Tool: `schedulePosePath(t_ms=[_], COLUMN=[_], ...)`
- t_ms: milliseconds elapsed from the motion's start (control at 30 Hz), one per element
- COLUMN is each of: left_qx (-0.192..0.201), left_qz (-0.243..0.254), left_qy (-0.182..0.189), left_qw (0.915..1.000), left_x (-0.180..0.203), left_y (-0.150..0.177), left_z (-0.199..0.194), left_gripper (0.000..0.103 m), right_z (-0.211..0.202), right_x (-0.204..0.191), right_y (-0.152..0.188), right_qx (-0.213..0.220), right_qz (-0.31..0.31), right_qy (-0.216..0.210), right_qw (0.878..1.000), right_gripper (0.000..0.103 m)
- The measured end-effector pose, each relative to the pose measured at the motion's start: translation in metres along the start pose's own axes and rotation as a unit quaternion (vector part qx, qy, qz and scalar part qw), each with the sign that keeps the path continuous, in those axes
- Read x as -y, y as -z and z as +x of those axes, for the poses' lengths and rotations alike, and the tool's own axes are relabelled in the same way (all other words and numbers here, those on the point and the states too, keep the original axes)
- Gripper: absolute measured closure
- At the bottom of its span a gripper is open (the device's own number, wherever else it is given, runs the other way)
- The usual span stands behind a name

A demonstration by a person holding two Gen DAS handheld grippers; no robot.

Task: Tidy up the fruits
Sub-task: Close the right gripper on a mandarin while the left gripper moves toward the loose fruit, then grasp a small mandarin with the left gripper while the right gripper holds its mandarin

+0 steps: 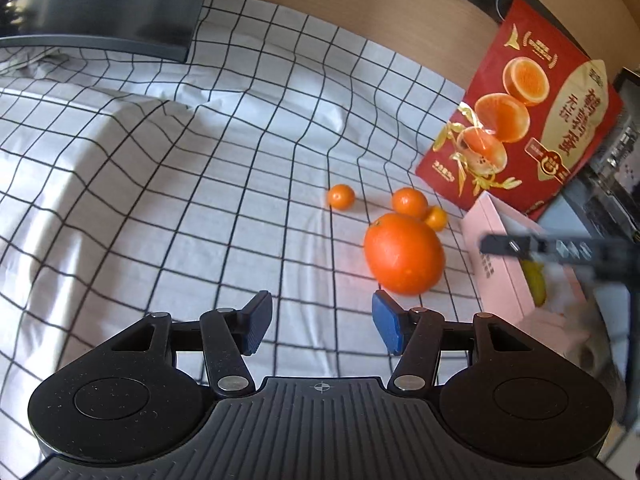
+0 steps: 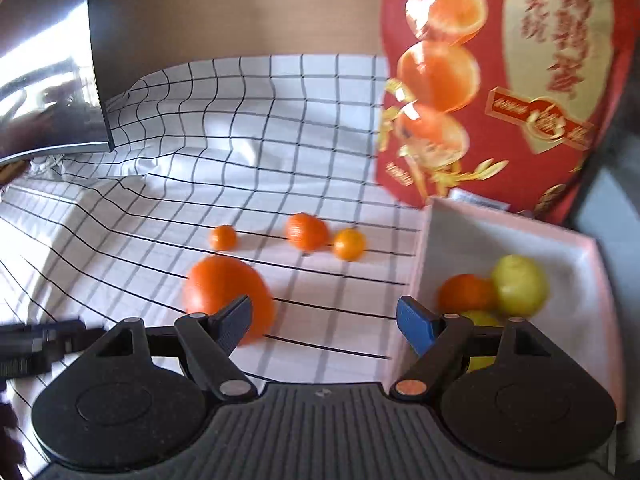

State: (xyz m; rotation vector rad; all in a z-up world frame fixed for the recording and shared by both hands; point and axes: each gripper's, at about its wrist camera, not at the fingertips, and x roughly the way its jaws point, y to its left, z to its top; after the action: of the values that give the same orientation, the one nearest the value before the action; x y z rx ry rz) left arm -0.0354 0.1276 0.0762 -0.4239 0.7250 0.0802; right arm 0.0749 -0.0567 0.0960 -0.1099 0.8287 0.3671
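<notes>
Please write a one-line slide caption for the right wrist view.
Open right gripper above checked cloth, large orange at left, pink box at right.

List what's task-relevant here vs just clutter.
Job:
- large orange
- three small oranges on the cloth
- pink box, an orange and yellow fruit inside
- left claw, right claw, both open, empty

Lying about:
- red fruit carton
- dark monitor
- checked cloth

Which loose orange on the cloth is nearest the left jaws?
The big orange, just ahead of the right-hand pad; the three small ones sit farther back, toward the red bag.
</notes>
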Motion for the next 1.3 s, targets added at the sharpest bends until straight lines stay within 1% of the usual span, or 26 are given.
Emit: schedulePosePath(t_ms=[67, 167, 267, 333, 433, 500, 533, 633, 667, 700, 733, 800, 900, 1000, 1133, 1167, 1200, 1300], left_qx=[-0.003, -0.006, -0.015, -0.017, -0.024, -0.026, -0.028, -0.036, -0.038, -0.039, -0.04, -0.042, -0.044, -0.036, -0.038, -0.045, -0.052, -0.076], left_qz=[-0.005, -0.016, -0.025, -0.03, -0.045, -0.052, -0.055, -0.054, -0.053, -0.053, -0.051, -0.037, 0.002, 0.041, 0.097, 0.112, 0.126, 0.167], left_qy=[0.007, 0.016, 0.023, 0.023, 0.017, 0.021, 0.019, 0.025, 0.024, 0.025, 0.031, 0.042, 0.064, 0.085, 0.101, 0.102, 0.095, 0.078], left_qw=[1.0, 0.9997, 0.9993, 0.9991, 0.9986, 0.9981, 0.9979, 0.9975, 0.9976, 0.9975, 0.9974, 0.9975, 0.9969, 0.9949, 0.9894, 0.9875, 0.9861, 0.98], left_x=[-0.008, -0.023, -0.038, -0.048, -0.062, -0.071, -0.074, -0.081, -0.082, -0.083, -0.083, -0.078, -0.066, -0.049, -0.031, -0.025, -0.017, 0.0], left_y=[0.003, 0.005, 0.007, 0.009, 0.013, 0.017, 0.019, 0.019, 0.018, 0.016, 0.012, 0.004, -0.018, -0.051, -0.098, -0.106, -0.113, -0.121], left_z=[-0.003, -0.009, -0.01, -0.009, -0.011, -0.014, -0.014, -0.011, -0.009, -0.006, -0.003, 0.005, 0.021, 0.043, 0.089, 0.104, 0.118, 0.155], left_gripper=[0.043, 0.043, 0.043, 0.043, 0.043, 0.043, 0.043, 0.043, 0.043, 0.043, 0.043, 0.043, 0.043, 0.043, 0.043, 0.043, 0.044, 0.049], right_z=[0.011, 0.03, 0.059, 0.08, 0.111, 0.13, 0.14, 0.151, 0.152, 0.153, 0.152, 0.145, 0.121, 0.08, 0.021, 0.009, -0.001, -0.022], right_x=[-0.006, -0.015, -0.02, -0.02, -0.015, -0.012, -0.012, -0.021, -0.025, -0.03, -0.035, -0.041, -0.041, -0.036, -0.023, -0.021, -0.02, -0.016], right_y=[-0.01, -0.033, -0.057, -0.07, -0.083, -0.086, -0.087, -0.087, -0.087, -0.086, -0.084, -0.08, -0.078, -0.075, -0.057, -0.049, -0.039, -0.009], right_qx=[-0.006, -0.011, -0.039, -0.057, -0.074, -0.093, -0.104, -0.105, -0.108, -0.113, -0.114, -0.115, -0.097, -0.064, -0.041, -0.038, -0.038, -0.045], right_qz=[-0.002, -0.021, -0.042, -0.035, -0.014, -0.009, -0.014, -0.049, -0.064, -0.076, -0.089, -0.103, -0.092, -0.083, -0.05, -0.045, -0.039, -0.015], right_qy=[0.001, 0.018, 0.022, 0.028, 0.037, 0.037, 0.043, 0.058, 0.061, 0.063, 0.068, 0.062, 0.054, 0.06, 0.049, 0.053, 0.059, 0.067], right_qw=[1.0, 1.0, 0.998, 0.997, 0.996, 0.995, 0.994, 0.992, 0.99, 0.989, 0.987, 0.986, 0.99, 0.993, 0.997, 0.997, 0.997, 0.997], right_gripper=[0.023, 0.023, 0.027, 0.033, 0.035, 0.04, 0.046, 0.048, 0.058, 0.061, 0.061, 0.062, 0.062, 0.062, 0.062, 0.062, 0.062, 0.062])
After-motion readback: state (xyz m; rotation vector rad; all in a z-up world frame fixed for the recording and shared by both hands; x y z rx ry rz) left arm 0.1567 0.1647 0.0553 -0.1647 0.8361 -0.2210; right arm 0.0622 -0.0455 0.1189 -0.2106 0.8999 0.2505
